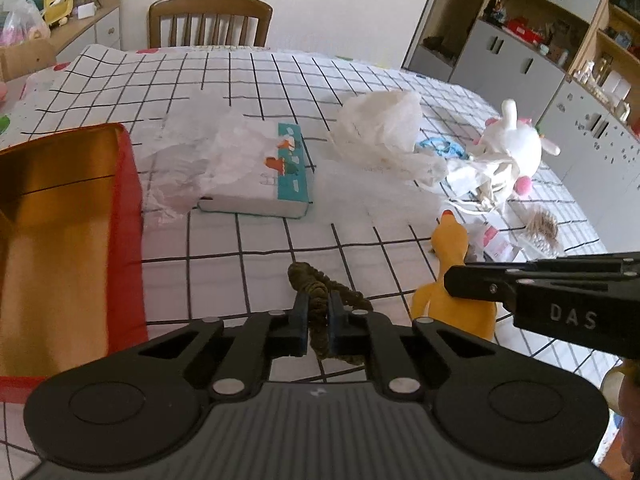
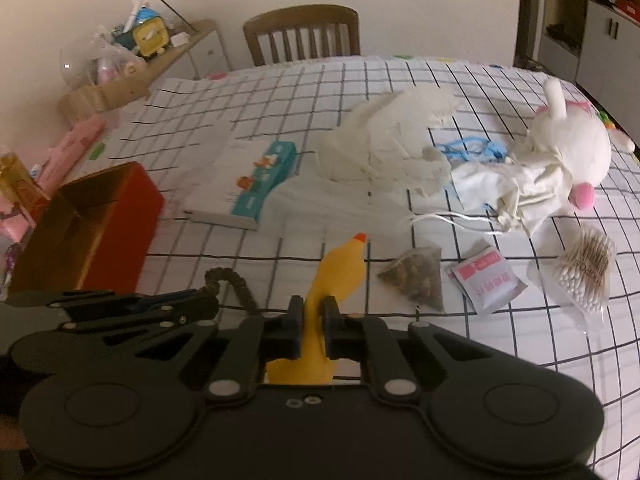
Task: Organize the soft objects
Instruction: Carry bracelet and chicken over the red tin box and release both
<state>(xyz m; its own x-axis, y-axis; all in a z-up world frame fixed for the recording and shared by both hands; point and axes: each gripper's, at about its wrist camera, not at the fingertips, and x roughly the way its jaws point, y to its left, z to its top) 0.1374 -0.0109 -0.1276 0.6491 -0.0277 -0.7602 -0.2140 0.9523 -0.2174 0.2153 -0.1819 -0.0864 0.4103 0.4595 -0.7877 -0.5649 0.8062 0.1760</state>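
Red box: stands open at 9 o'clock of the table; the part of its golden inside that shows holds nothing, so I judge the sorting is only at its beginning.
Left gripper: its two fingers are clamped on the brown braided rope, near the front edge at 6 o'clock.
Right gripper: fingers pressed together on the yellow rubber chicken, just beside the rope.
Book: lies at the centre, under a thin plastic sheet.
White mesh bag: at 1 o'clock, not yet collected.
White plush toy: at 3 o'clock, touching a cloth pouch, also left to do.
Small packets: at 4 o'clock, untouched.
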